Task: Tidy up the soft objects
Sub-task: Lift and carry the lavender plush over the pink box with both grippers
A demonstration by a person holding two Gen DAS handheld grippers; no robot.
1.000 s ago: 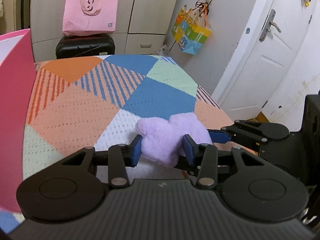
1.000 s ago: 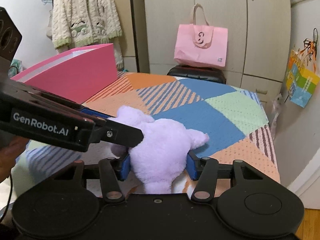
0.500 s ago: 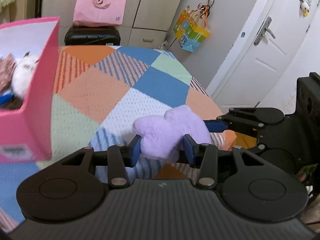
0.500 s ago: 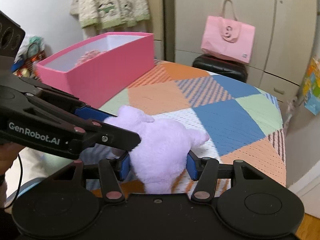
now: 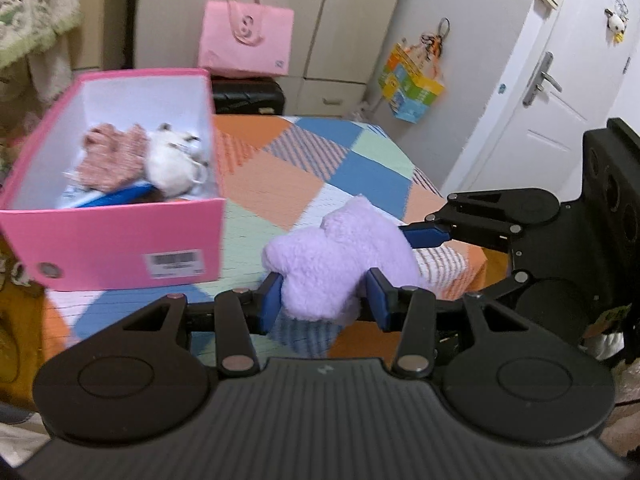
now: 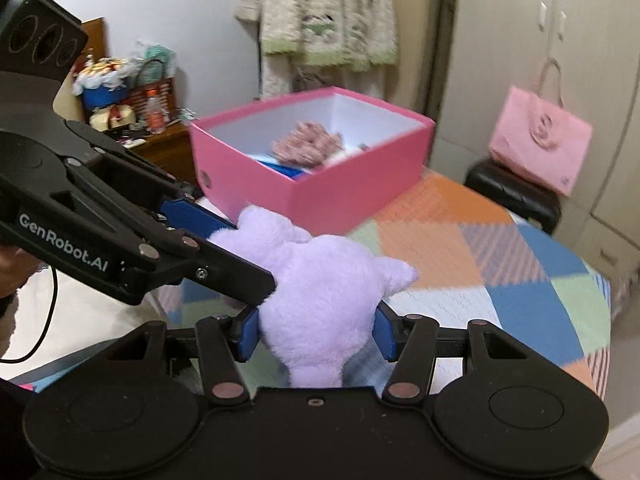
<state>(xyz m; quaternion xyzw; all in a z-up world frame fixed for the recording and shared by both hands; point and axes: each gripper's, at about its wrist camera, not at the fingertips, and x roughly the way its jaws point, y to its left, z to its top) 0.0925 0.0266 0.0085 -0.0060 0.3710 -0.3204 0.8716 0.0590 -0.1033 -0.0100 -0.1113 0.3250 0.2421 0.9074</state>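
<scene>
A lilac plush toy (image 5: 340,260) hangs above the patchwork bedspread (image 5: 304,168), held from two sides. My left gripper (image 5: 326,300) is shut on its near end, blue pads pressed into the fur. My right gripper (image 6: 316,334) is shut on the plush toy (image 6: 320,292) too, its pads squeezing the body. An open pink box (image 5: 112,240) stands at the left on the bed and holds a brownish plush (image 5: 110,160) and a white plush (image 5: 172,164). In the right wrist view the pink box (image 6: 340,196) lies just beyond the toy.
A pink tote bag (image 5: 244,40) rests on a black case (image 5: 248,96) by the wardrobe. A colourful bag (image 5: 412,84) hangs on the wall, beside a white door (image 5: 560,100). A knitted cardigan (image 6: 328,20) hangs behind the box. A cluttered nightstand (image 6: 132,116) stands at the left.
Both grippers have risen with the lilac toy and carried it toward the pink box. The box's inside, with its plush toys, has come into view.
</scene>
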